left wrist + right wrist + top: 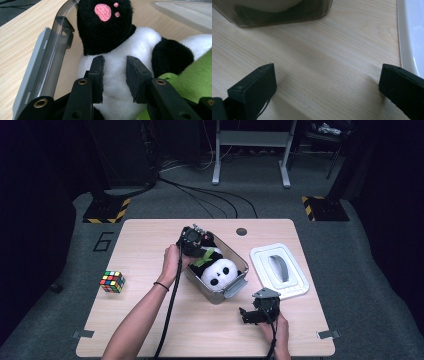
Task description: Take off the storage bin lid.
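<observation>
**Left gripper pinches the plush panda in its box**

At the far left of the pale wood-grain table (150, 320), a glossy, many-coloured puzzle cube (112, 281) sits near the edge, well apart from everything else.

Towards the middle, the left gripper (115, 75) reaches down into a smoky translucent plastic box (216, 295) with rounded corners and a pale grey latch. Its two flat, rubbery black pads press into the soft white belly of the plush panda (117, 82), which lies inside the box. The toy's fur is short and fuzzy; a black paw with pink stitched pads points up, and a bright green felt piece lies beside it.

Right of the box, the right gripper (325, 87) hovers low over bare wood, its jaws wide apart with nothing between them.

Farthest right lies the smooth white rectangular lid (280, 270) with a grey handle, flat on the table.
</observation>
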A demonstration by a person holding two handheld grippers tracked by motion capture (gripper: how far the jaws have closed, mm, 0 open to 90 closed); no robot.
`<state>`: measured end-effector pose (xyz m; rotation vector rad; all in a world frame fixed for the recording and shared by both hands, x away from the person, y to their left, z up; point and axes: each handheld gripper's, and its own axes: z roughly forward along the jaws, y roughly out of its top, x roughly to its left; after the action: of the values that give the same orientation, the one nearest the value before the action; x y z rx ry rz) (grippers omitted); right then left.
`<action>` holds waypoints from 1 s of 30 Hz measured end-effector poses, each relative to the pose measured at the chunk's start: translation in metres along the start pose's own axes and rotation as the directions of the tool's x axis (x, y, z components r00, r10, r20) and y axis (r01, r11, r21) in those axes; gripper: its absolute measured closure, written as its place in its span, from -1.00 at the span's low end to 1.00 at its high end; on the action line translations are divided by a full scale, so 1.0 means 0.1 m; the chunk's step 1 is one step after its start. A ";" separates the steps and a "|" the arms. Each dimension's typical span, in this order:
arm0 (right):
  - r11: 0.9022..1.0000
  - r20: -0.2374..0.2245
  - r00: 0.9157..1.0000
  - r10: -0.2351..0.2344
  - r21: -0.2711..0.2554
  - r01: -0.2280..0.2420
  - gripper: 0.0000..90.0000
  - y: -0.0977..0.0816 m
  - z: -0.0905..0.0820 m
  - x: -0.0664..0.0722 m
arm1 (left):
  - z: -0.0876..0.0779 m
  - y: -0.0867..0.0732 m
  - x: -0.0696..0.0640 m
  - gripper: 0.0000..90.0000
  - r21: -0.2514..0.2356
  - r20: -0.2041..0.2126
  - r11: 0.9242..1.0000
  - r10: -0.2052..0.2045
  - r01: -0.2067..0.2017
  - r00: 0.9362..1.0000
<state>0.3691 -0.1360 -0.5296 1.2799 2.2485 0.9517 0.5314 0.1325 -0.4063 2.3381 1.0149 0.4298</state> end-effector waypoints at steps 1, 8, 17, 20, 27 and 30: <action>1.000 0.002 1.000 -0.002 0.000 0.002 -0.99 0.00 0.00 0.00 | 0.00 0.00 -0.01 0.50 0.001 -0.003 1.000 0.008 -0.008 1.000; 1.000 0.002 1.000 -0.003 -0.001 0.003 -0.99 0.00 0.00 0.00 | -0.15 -0.03 0.13 0.16 -0.087 0.081 0.993 -0.067 0.075 0.994; 1.000 0.004 1.000 0.000 -0.002 0.000 -0.99 0.00 0.00 0.00 | -0.39 -0.04 0.01 -0.38 -0.196 0.176 0.978 -0.030 0.065 0.984; 1.000 0.003 1.000 0.001 -0.002 -0.001 -0.99 0.00 0.00 0.00 | -0.36 -0.03 -0.07 -0.49 -0.160 0.229 0.986 0.000 0.038 0.973; 1.000 0.002 1.000 -0.003 0.000 0.003 -0.99 0.00 0.00 0.00 | -0.11 -0.01 -0.37 -0.50 -0.029 0.213 0.996 0.091 -0.087 0.973; 1.000 0.002 1.000 -0.004 -0.001 0.004 -0.99 0.00 0.00 0.00 | -0.07 0.01 -0.39 -0.48 -0.003 0.193 0.995 0.098 -0.100 0.976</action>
<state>0.3693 -0.1362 -0.5297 1.2751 2.2478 0.9492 0.5022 0.1051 -0.4026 2.3902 0.8124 0.2312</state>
